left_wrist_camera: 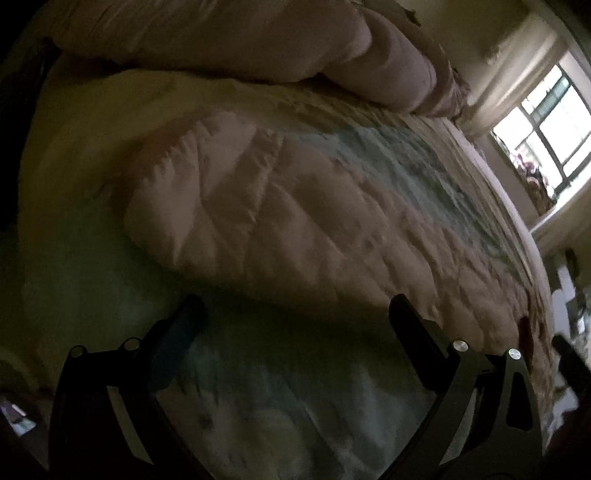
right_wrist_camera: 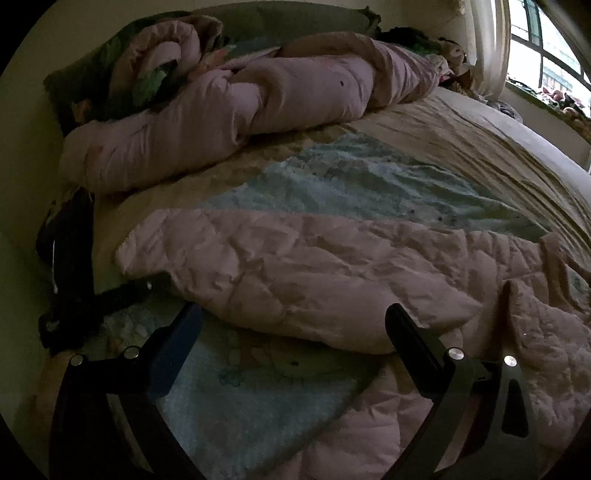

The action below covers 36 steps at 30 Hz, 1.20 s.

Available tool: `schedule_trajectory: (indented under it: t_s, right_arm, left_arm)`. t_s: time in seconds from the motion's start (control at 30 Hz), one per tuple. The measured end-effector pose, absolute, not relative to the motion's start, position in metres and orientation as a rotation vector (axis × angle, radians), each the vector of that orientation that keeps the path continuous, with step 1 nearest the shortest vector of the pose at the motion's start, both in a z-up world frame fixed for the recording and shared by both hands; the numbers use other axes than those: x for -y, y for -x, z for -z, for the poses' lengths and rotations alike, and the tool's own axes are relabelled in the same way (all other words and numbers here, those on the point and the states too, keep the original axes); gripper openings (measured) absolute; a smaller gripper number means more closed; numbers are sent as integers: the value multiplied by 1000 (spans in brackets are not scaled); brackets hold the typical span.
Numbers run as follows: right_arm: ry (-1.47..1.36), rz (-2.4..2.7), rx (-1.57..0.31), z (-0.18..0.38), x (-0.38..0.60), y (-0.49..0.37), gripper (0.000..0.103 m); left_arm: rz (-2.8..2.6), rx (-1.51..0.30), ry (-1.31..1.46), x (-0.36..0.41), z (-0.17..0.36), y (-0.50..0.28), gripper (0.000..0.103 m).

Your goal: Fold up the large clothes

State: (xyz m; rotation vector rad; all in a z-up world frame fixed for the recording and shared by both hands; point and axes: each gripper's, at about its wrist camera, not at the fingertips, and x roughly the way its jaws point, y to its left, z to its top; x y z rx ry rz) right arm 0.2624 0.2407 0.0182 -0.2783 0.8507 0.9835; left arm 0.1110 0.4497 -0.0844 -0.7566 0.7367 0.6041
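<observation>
1. Up close, the left gripper point(left_wrist_camera: 295, 317) hovers with its jaws spread wide and nothing between them, just above the pale blue bedsheet point(left_wrist_camera: 266, 398).
2. Likewise the right gripper point(right_wrist_camera: 295, 325) is spread wide and empty, near the front edge of the pink quilted garment point(right_wrist_camera: 314, 273).
3. That garment point(left_wrist_camera: 280, 221) lies flat across the bed, on the bedsheet point(right_wrist_camera: 347, 177).
4. Farther back, a rumpled pink duvet point(right_wrist_camera: 229, 110) is heaped near the headboard.
5. Off to the right, a bright window point(left_wrist_camera: 554, 122) shows.

I face a dim bedroom: a wide bed point(right_wrist_camera: 461, 122), pale walls point(left_wrist_camera: 491, 33), daylight through a curtained window point(right_wrist_camera: 546, 40) at right.
</observation>
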Motion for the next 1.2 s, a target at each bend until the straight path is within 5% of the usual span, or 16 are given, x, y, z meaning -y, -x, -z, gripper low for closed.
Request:
schedule_trajectory:
  t_s: [0.23, 0.3, 0.4, 0.5, 1.2]
  right_arm:
    - [283, -977, -868, -10, -242, -267, 99]
    - [275, -973, -868, -9, -238, -268, 99]
    - [264, -967, -869, -9, -232, -271, 99]
    - [246, -955, -867, -11, -224, -273, 99]
    - [36, -857, -767, -69, -91, -296, 99]
  left_arm:
    - [-615, -650, 826, -483, 88, -116, 91]
    - [-661, -648, 810, -488, 84, -114, 49]
    - [-664, -601, 798, -489, 72, -108, 21]
    - [-653, -543, 767, -483, 53, -99, 10]
    - [-544, -395, 534, -395, -92, -127, 4]
